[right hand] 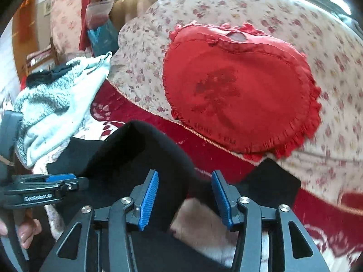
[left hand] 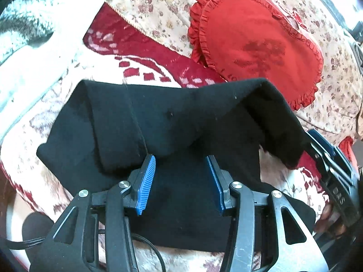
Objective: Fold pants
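Black pants (left hand: 163, 122) lie partly folded on a red and cream patterned blanket (left hand: 56, 104); a folded-over layer sags across the middle. My left gripper (left hand: 181, 165) is open, its blue pads (left hand: 147, 181) just above the black cloth, holding nothing. My right gripper (right hand: 185, 181) is open too; a raised fold of the pants (right hand: 147, 154) passes between its pads (right hand: 149, 199), ungripped. The right gripper also shows in the left wrist view (left hand: 329, 165) at the pants' right edge. The left gripper shows in the right wrist view (right hand: 59, 181) at the left.
A red heart-shaped frilled cushion (left hand: 254, 43) lies on a floral bedspread (left hand: 158, 6) just beyond the pants. A fluffy white and grey garment (right hand: 56, 104) lies to the left. Room furniture (right hand: 45, 45) stands at the far left.
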`<state>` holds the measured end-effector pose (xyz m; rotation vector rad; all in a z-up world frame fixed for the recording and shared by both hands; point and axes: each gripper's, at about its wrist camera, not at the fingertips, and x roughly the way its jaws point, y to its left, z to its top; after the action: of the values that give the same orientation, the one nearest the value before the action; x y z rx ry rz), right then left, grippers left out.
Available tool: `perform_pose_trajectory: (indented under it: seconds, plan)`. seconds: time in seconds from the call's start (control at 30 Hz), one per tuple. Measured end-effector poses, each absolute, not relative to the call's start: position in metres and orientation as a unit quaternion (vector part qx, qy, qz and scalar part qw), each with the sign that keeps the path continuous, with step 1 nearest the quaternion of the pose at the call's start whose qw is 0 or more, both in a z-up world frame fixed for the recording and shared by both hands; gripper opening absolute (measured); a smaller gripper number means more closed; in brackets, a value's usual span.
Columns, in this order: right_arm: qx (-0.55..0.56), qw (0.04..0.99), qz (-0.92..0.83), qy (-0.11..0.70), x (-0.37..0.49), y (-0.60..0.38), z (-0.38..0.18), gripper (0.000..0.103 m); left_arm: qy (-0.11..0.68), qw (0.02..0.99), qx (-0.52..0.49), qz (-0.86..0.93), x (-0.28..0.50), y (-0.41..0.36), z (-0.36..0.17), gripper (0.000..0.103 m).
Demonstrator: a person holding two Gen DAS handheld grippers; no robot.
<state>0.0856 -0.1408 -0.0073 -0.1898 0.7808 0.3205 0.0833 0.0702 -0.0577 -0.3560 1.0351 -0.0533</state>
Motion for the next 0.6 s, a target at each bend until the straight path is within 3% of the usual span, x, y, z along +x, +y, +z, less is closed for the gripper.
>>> perform_pose_trajectory:
  seconds: [0.33,0.6]
  plan:
    - [-0.100,0.901,0.172,0.385,0.109,-0.137,-0.016,0.047,0.472,0.879,-0.039,-0.047,0.083,0.069,-0.053,0.045]
    - [-0.083,0.903,0.174,0.385,0.114,-0.141,-0.017,0.047,0.492,0.865,0.004,-0.097,0.100,0.056,-0.059,0.045]
